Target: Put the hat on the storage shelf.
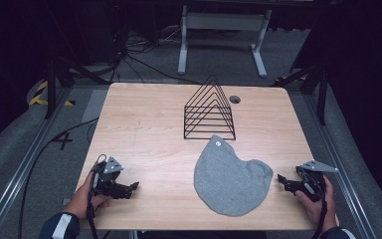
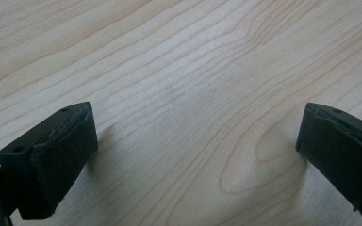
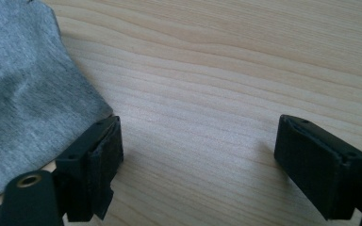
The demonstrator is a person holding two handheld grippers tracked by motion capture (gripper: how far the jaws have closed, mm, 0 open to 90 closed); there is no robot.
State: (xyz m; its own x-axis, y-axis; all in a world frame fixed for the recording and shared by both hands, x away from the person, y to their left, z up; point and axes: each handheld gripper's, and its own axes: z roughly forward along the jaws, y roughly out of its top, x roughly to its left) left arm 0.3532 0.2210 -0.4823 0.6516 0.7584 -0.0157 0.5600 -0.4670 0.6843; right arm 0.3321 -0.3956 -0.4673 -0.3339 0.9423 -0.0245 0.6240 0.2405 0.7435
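A grey fabric piece (image 1: 231, 177) lies flat on the wooden table (image 1: 149, 129), near the front right. A black wire rack (image 1: 209, 110) of triangular frames stands behind it. My left gripper (image 1: 134, 188) rests open at the front left, jaws over bare wood (image 2: 193, 117). My right gripper (image 1: 282, 180) is open at the front right, just right of the fabric; in the right gripper view its left jaw stands beside the fabric's edge (image 3: 23, 94), nothing between the jaws.
A round cable hole (image 1: 235, 99) sits in the table near the back right of the rack. Cables and a white stand (image 1: 224, 30) lie on the floor beyond the table.
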